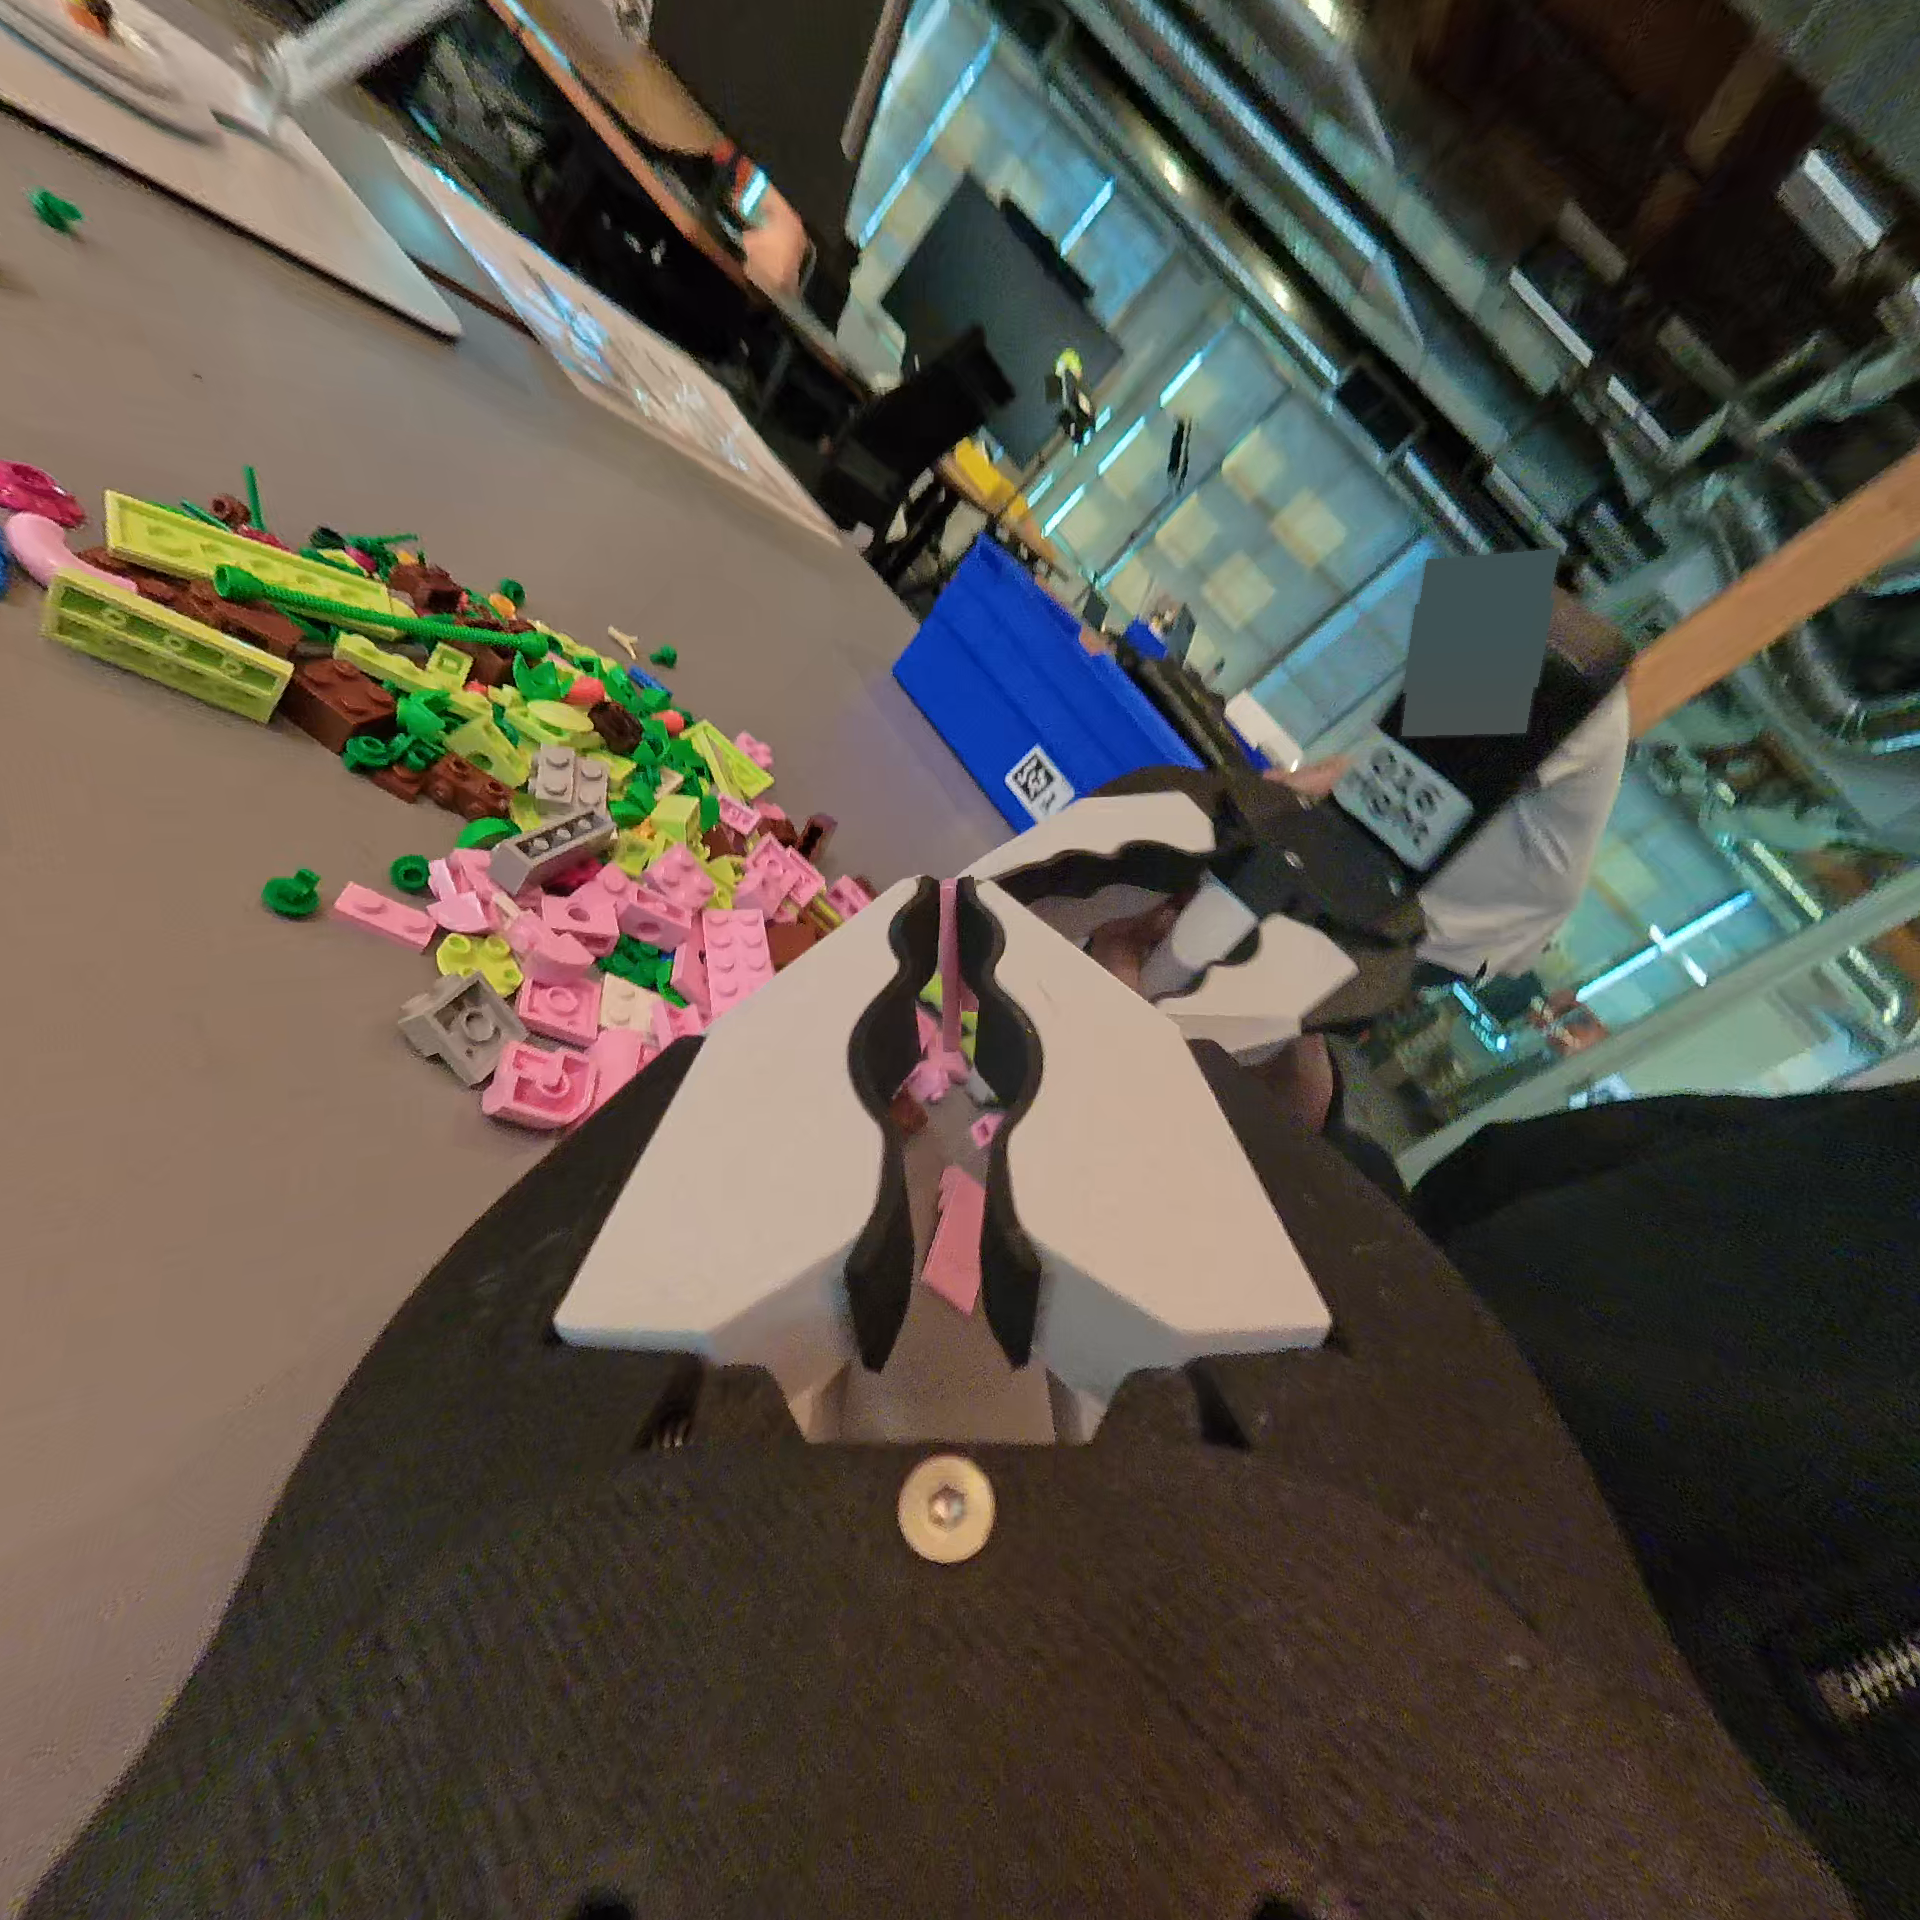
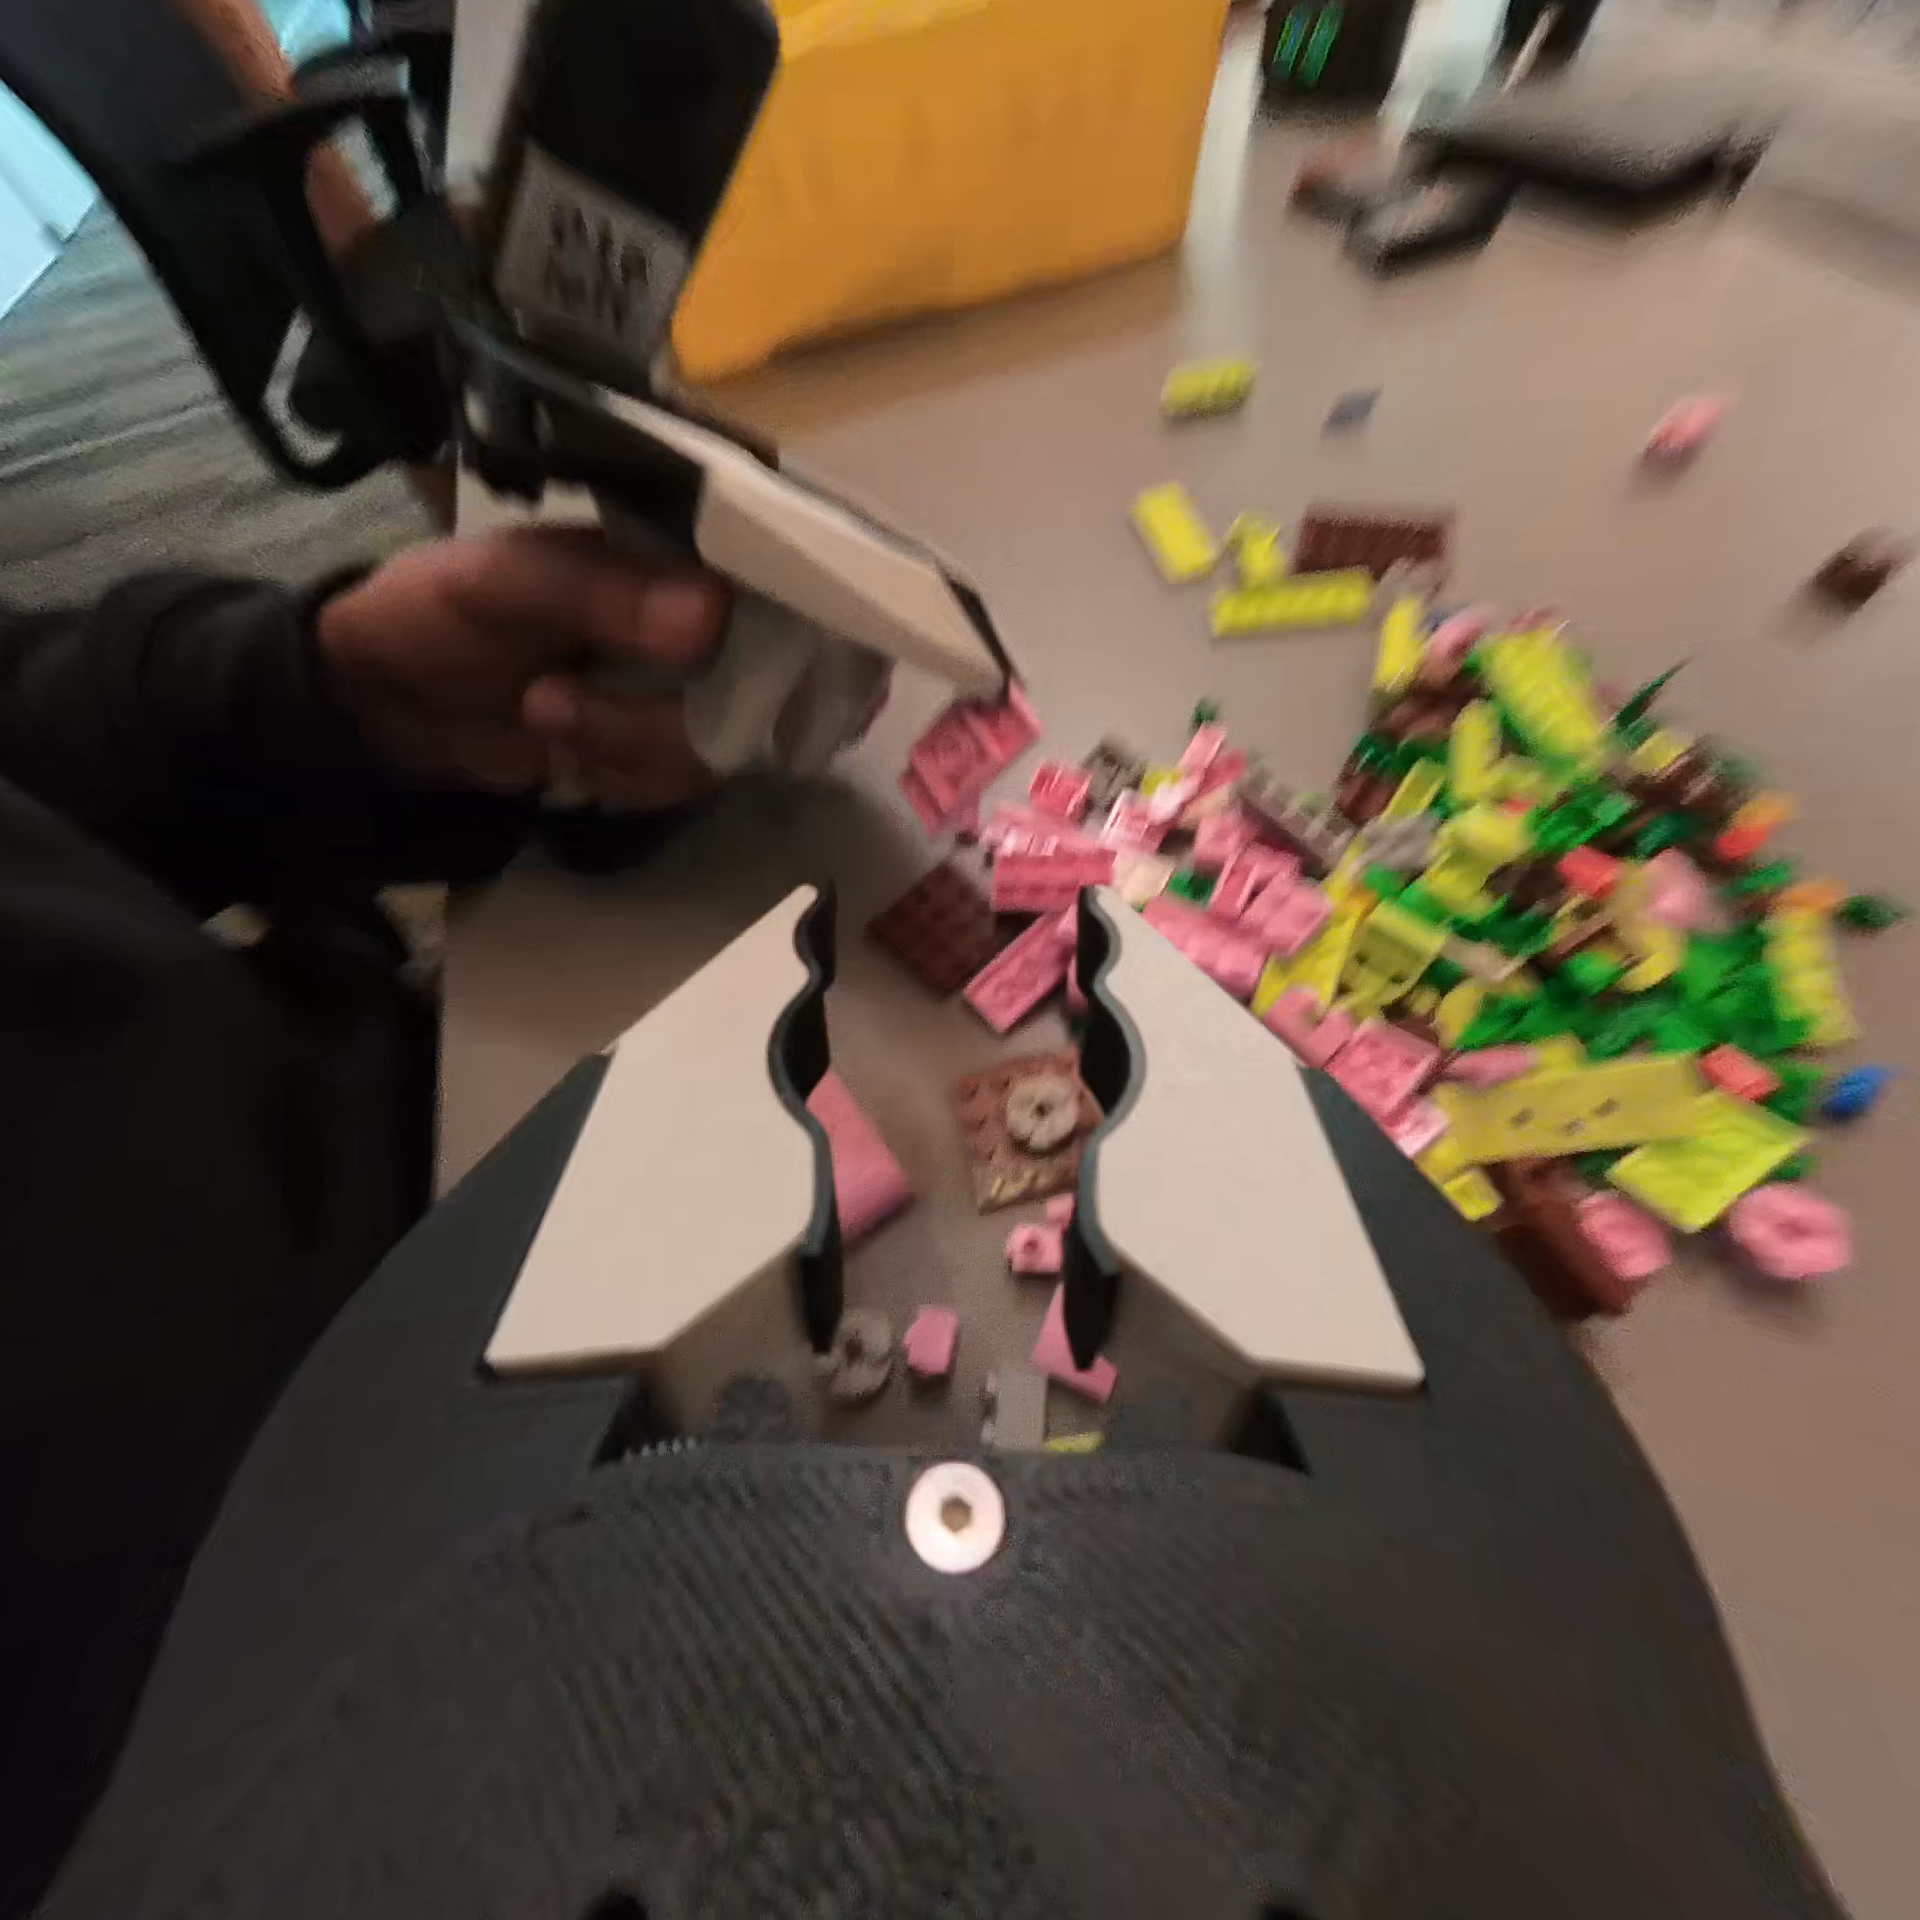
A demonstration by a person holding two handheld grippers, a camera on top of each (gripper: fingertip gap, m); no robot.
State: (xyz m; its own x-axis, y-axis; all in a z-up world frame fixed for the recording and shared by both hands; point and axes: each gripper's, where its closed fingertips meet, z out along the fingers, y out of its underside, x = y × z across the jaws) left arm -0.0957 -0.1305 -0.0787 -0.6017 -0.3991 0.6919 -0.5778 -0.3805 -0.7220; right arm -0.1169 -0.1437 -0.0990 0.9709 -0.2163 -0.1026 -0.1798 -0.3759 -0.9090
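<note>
My left gripper [image 1: 941,896] is shut on a thin pink plate [image 1: 950,961], which I see edge-on between the fingertips, held above the grey table [image 1: 208,1091]. In the right wrist view the left gripper [image 2: 982,681] hangs at the upper left with the pink plate [image 2: 971,753] gripped by its top edge. A hand [image 2: 499,665] holds its grip. My right gripper [image 2: 954,914] is open and empty, low over the near edge of a pile of pink, green, lime and brown bricks [image 2: 1507,935]. It also shows in the left wrist view [image 1: 1091,930], just right of the left gripper.
A brown plate [image 2: 940,925] and a brown tile with a white ring [image 2: 1029,1127] lie between and ahead of the right fingers. A yellow bin [image 2: 935,156] stands behind. A blue crate [image 1: 1018,675] and a white board [image 1: 260,197] lie beyond the pile [image 1: 540,810]. A person stands at the back right. My two grippers' fingertips are within a few centimetres of each other.
</note>
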